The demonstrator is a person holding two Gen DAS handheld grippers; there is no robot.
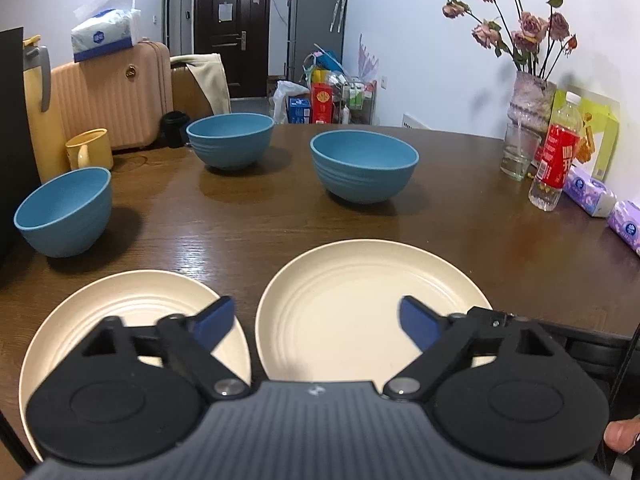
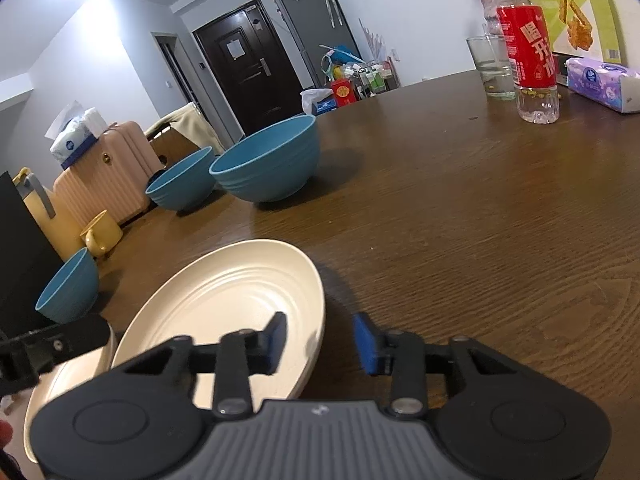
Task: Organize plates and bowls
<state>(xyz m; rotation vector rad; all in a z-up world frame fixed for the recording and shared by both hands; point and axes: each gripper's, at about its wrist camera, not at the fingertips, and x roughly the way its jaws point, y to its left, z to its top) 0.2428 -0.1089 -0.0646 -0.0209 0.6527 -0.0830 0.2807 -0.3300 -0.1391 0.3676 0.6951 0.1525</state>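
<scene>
From my remote station I judge this a lived-in home — a combined dining and entry room. I note a dark wooden desk (image 1: 460, 216) carrying household items: a vase of dried roses (image 1: 528, 92), a drinking glass (image 1: 518, 152), a water bottle (image 1: 554, 160) and tissue packs (image 1: 592, 196). Beyond the desk I see a dark front door (image 1: 230, 36), a grey refrigerator (image 1: 316, 20) with clutter at its foot, and a pink suitcase (image 1: 116, 96) topped by a tissue box (image 1: 102, 38) — domestic storage. A yellow mug (image 1: 90, 152) stands at the desk's left edge.
</scene>
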